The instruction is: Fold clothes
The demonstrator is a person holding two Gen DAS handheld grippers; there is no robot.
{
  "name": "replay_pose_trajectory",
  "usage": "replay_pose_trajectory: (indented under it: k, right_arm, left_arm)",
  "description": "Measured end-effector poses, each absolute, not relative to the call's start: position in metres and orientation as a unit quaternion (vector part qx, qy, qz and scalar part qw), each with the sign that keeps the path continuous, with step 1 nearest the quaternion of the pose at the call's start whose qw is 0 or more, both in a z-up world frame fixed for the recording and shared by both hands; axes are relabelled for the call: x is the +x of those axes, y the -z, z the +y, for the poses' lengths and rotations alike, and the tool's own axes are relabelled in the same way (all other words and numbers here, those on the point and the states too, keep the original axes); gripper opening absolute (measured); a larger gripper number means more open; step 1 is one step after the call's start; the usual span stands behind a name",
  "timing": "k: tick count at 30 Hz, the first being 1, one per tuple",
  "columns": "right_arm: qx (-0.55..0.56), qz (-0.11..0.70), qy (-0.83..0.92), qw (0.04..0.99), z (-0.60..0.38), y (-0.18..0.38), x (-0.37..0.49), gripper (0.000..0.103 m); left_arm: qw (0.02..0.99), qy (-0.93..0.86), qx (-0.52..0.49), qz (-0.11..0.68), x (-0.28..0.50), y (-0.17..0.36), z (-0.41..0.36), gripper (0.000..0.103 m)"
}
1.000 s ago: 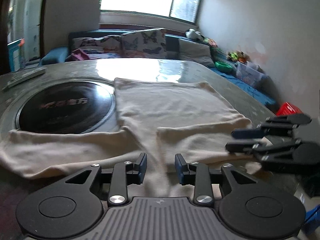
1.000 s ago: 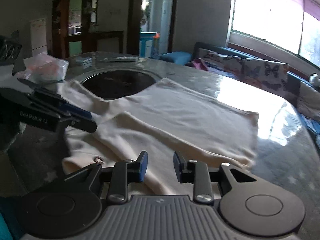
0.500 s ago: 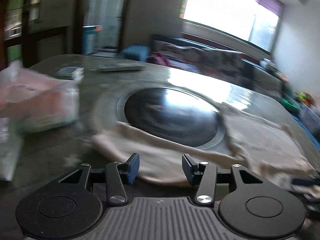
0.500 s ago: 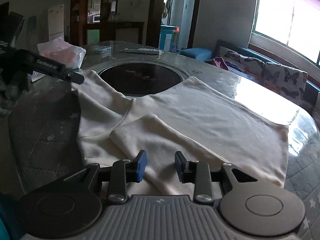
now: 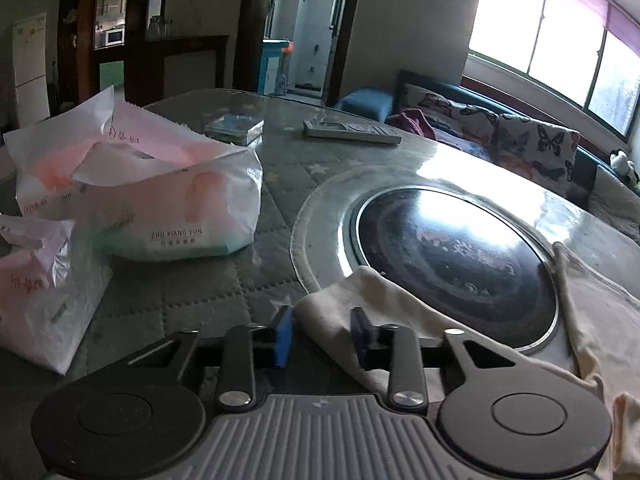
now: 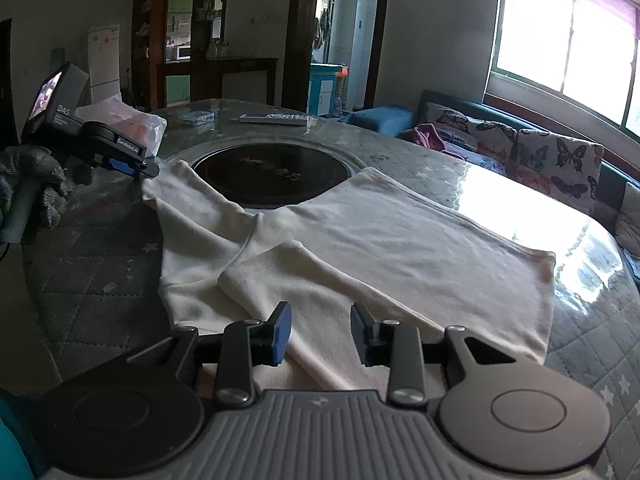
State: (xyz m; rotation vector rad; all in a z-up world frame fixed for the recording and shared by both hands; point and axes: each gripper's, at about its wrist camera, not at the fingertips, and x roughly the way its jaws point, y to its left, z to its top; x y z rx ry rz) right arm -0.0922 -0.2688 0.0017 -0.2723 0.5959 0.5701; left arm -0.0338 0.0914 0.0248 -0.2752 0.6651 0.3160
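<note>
A cream long-sleeved top (image 6: pixel 384 236) lies flat on the table, its near sleeve folded across the body. Its far sleeve (image 6: pixel 180 188) stretches left beside the black round hob. In the left wrist view the cuff of that sleeve (image 5: pixel 340 312) lies between the open jaws of my left gripper (image 5: pixel 322 338). The left gripper also shows in the right wrist view (image 6: pixel 146 168), at the cuff end. My right gripper (image 6: pixel 320 334) is open and empty, low over the folded near sleeve (image 6: pixel 288 280).
A black round hob (image 5: pixel 452 264) is set in the quilted table (image 5: pixel 256 280). Two pink and white plastic packs (image 5: pixel 160 192) lie at the left. A remote (image 5: pixel 352 132) and a small box (image 5: pixel 234 128) lie further back. A sofa (image 6: pixel 520 152) stands behind.
My left gripper has swung left from the garment's middle to the far sleeve's cuff, which now lies between its jaws. My right gripper has stayed over the folded sleeve, open.
</note>
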Motion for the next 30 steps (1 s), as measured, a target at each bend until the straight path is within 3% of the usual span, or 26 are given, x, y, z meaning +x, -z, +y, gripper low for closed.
replay_pose_trajectory:
  k: [1, 4, 12, 20, 30]
  right_arm:
    - [-0.131, 0.288, -0.275, 0.908, -0.27, -0.002, -0.093, 0.032]
    - [-0.126, 0.286, -0.271, 0.91, -0.274, -0.003, -0.096, 0.032]
    - [-0.101, 0.279, -0.246, 0.923, -0.295, -0.01, -0.101, 0.032]
    - [-0.069, 0.268, -0.222, 0.935, -0.318, -0.013, -0.106, 0.032]
    - [-0.028, 0.266, -0.177, 0.947, -0.357, -0.012, -0.116, 0.032]
  left_arm:
    - [0.924, -0.156, -0.136, 0.323, -0.032, -0.025, 0.093, 0.012]
    - [0.924, -0.149, -0.158, 0.315, -0.032, -0.028, 0.097, 0.006]
    - [0.948, -0.054, -0.177, 0.259, -0.041, -0.079, 0.062, 0.005]
    - [0.955, 0.119, -0.162, 0.216, -0.045, -0.136, -0.028, 0.005]
    - [0.916, 0.279, -0.135, 0.256, -0.05, -0.122, -0.142, 0.005]
